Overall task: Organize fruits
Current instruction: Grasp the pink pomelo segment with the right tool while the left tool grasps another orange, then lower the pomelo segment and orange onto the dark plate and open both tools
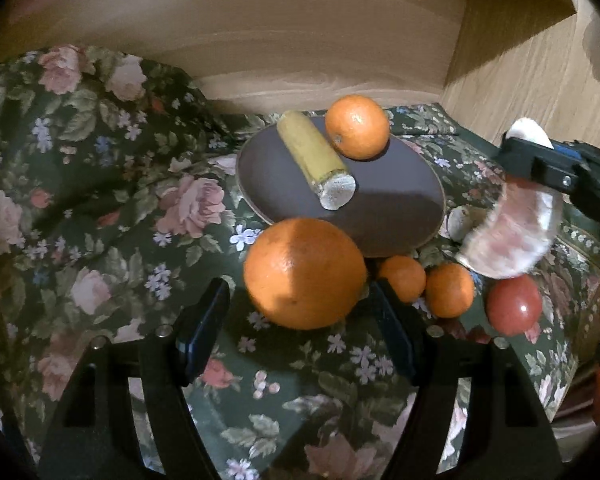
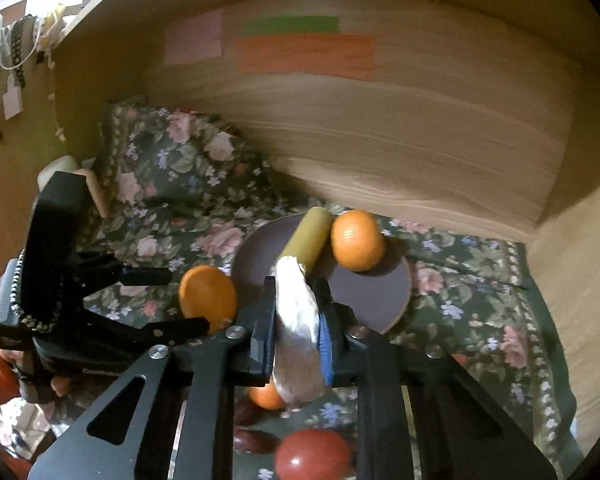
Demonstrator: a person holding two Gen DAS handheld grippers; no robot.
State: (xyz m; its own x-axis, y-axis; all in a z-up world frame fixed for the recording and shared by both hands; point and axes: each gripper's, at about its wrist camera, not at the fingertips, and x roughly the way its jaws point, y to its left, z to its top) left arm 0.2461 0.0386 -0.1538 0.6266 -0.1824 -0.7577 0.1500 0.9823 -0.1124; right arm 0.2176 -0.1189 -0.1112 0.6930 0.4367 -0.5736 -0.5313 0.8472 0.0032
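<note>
Floral cloth [image 1: 100,200] covers the surface, with wooden panels [image 1: 300,52] rising behind it. On the cloth sits a dark plate [image 1: 380,200] carrying a cut banana [image 1: 312,152] and an orange [image 1: 357,126], the two touching at the plate's far side. The right gripper [image 2: 296,320] is clamped on a peeled pomelo wedge [image 2: 296,320], held above the cloth just right of the plate's near edge. The left gripper [image 1: 300,320] has its fingers spread on either side of a large orange [image 1: 304,272] at the plate's near rim; I cannot tell whether they touch it. Right of that lie two small tangerines [image 1: 404,284] side by side, then a red tomato [image 1: 514,308].
</note>
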